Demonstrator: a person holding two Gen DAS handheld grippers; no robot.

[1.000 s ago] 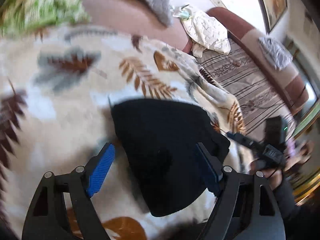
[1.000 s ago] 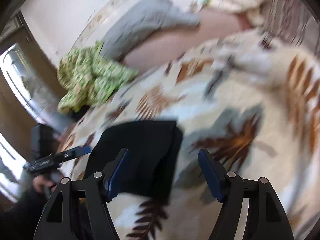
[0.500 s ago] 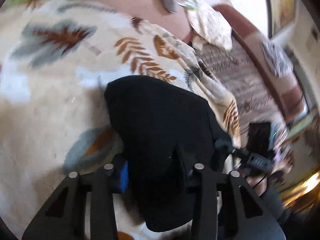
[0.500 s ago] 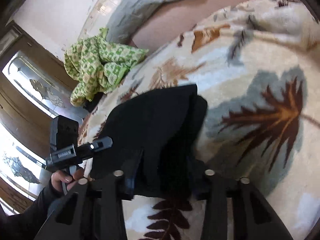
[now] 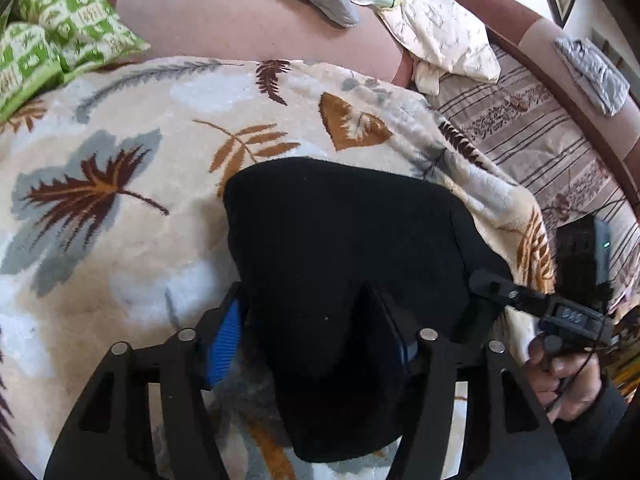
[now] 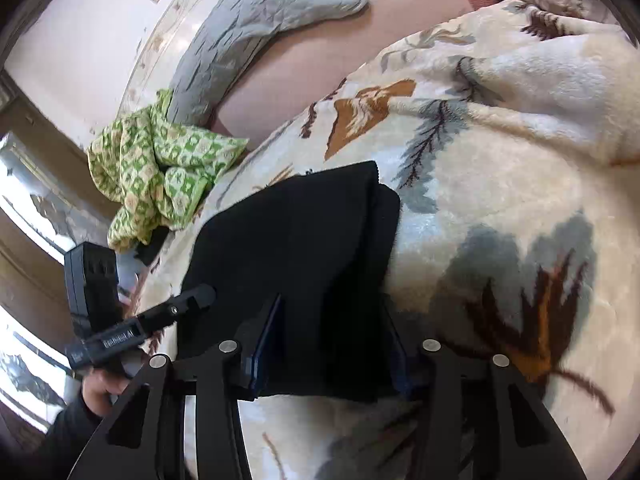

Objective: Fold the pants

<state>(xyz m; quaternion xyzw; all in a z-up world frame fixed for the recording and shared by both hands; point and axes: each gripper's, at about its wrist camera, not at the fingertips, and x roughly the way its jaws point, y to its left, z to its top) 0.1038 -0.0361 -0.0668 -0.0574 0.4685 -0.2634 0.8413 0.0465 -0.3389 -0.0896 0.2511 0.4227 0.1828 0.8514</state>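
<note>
Nearest the left wrist camera, the left gripper [image 5: 316,332] is pinching the near edge of the black pants [image 5: 344,248], its blue-padded fingers [image 5: 224,344] closed against the fabric from both sides. In the right wrist view, the right gripper [image 6: 328,340] is likewise clamping the near edge of the same pants [image 6: 296,256], jaws pressed in on the cloth. The pants are lying folded into a compact dark bundle on the leaf-patterned blanket [image 5: 120,200], which is covering a sofa. Farther back, a green patterned cloth [image 6: 160,176] is bunching at the blanket's edge, a grey quilted cover [image 6: 256,24] is draping over the backrest, and a cream cloth [image 5: 444,40] is lying beyond.
</note>
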